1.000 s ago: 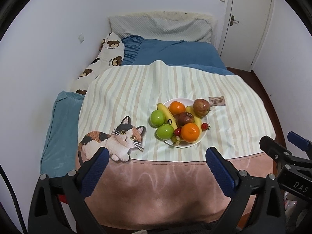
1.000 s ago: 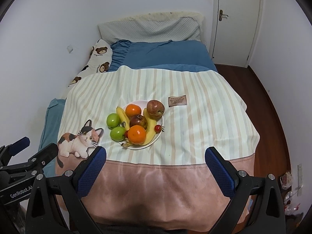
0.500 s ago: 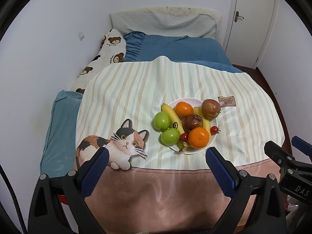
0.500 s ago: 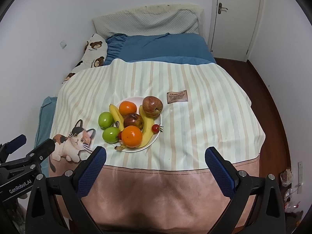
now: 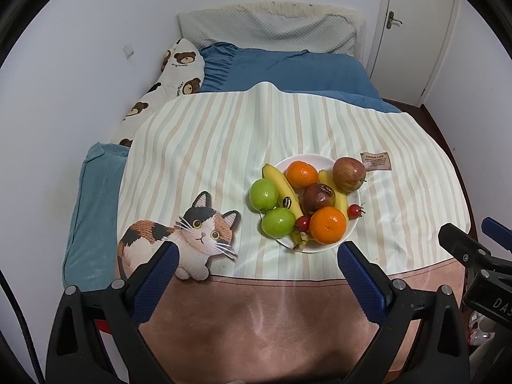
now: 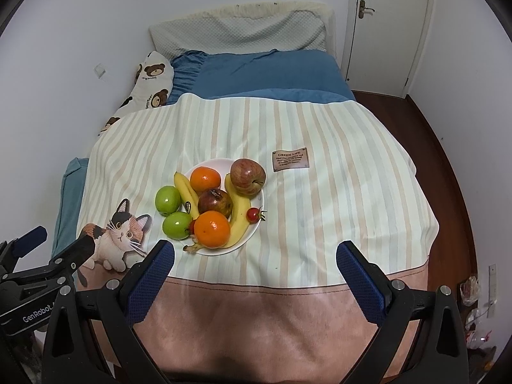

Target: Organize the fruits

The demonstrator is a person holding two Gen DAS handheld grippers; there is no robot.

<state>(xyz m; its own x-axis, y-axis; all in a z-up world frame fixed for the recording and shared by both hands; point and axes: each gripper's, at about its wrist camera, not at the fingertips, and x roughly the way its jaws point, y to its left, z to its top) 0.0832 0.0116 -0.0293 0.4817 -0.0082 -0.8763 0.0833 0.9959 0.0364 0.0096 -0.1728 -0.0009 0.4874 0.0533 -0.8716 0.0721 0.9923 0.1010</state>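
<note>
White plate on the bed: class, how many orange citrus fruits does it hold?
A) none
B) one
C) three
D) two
D: on the white plate one orange sits at the far side and a second orange at the near edge, with no third among the apples and bananas.
</note>
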